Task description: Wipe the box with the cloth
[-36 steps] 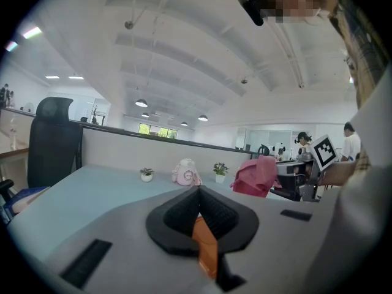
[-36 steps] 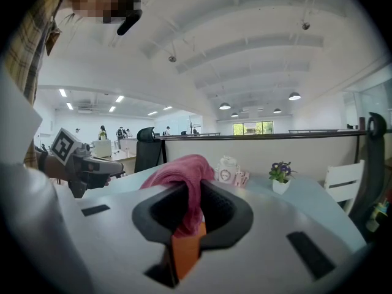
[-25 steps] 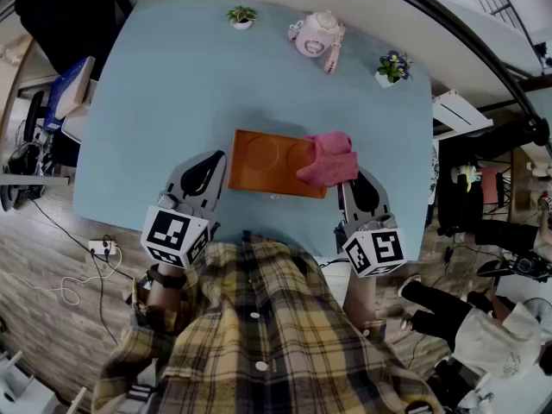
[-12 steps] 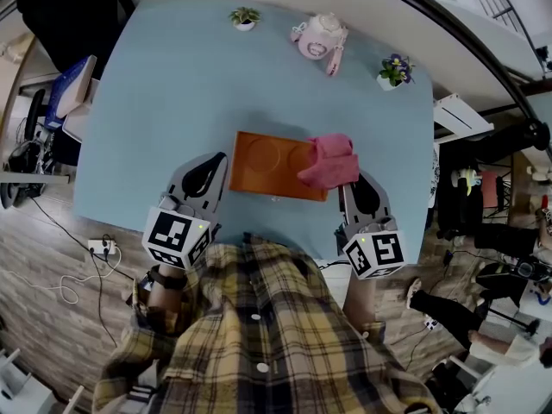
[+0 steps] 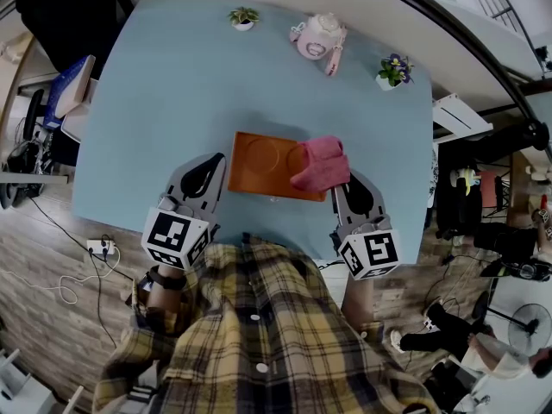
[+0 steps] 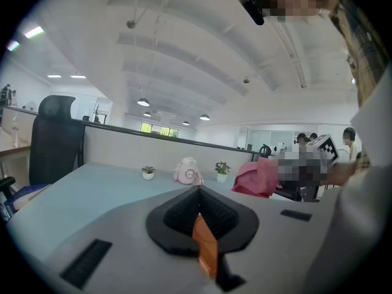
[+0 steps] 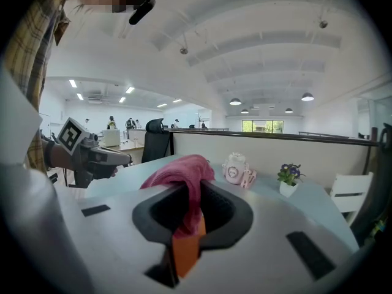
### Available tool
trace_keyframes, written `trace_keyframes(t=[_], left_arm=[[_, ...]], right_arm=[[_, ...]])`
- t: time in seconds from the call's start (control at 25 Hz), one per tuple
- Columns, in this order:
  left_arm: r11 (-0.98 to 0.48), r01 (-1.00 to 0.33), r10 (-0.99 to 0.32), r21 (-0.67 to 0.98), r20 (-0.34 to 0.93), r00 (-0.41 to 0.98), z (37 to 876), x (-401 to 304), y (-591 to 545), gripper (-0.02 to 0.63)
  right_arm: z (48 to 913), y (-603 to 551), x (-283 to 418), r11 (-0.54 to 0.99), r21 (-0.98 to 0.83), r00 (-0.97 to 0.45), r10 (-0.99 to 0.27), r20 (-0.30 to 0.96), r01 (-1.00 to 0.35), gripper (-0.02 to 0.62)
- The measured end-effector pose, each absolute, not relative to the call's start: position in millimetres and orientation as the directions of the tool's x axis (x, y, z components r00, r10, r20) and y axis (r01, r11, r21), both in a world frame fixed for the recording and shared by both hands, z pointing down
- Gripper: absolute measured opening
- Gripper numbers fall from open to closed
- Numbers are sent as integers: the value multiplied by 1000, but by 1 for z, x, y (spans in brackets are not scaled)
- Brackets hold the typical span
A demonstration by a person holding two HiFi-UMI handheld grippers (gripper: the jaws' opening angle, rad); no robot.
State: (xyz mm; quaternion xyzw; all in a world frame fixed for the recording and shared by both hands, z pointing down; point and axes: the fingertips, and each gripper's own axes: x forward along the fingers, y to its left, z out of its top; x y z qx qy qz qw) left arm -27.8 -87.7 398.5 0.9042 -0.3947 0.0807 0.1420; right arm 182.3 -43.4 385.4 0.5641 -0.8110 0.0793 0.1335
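In the head view the orange box point(image 5: 263, 164) lies on the light blue worktop point(image 5: 172, 102), near your edge. The pink cloth point(image 5: 319, 164) is bunched over the box's right end. Your left gripper point(image 5: 222, 157) has its tip at the box's left edge, and your right gripper point(image 5: 336, 179) comes to the cloth from the near side. A pink bottle point(image 5: 316, 35) stands at the far edge.

In the left gripper view your left gripper point(image 6: 197, 192) has its jaws together. An orange sliver shows in the slit between them, and I cannot tell whether it is the box. The cloth point(image 6: 257, 177) sits off to the right.

In the right gripper view your right gripper point(image 7: 193, 188) is clamped on the cloth point(image 7: 176, 170), which spills up and over the jaws. The left gripper point(image 7: 122, 159) shows at the left.
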Motion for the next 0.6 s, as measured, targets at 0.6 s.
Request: trace_keyframes(t=[0.6], left_arm=[[-661, -735, -680, 155, 291, 673, 411, -27, -91, -9]], right_arm=[[393, -44, 184, 344, 40, -312, -889, 336, -938, 54]])
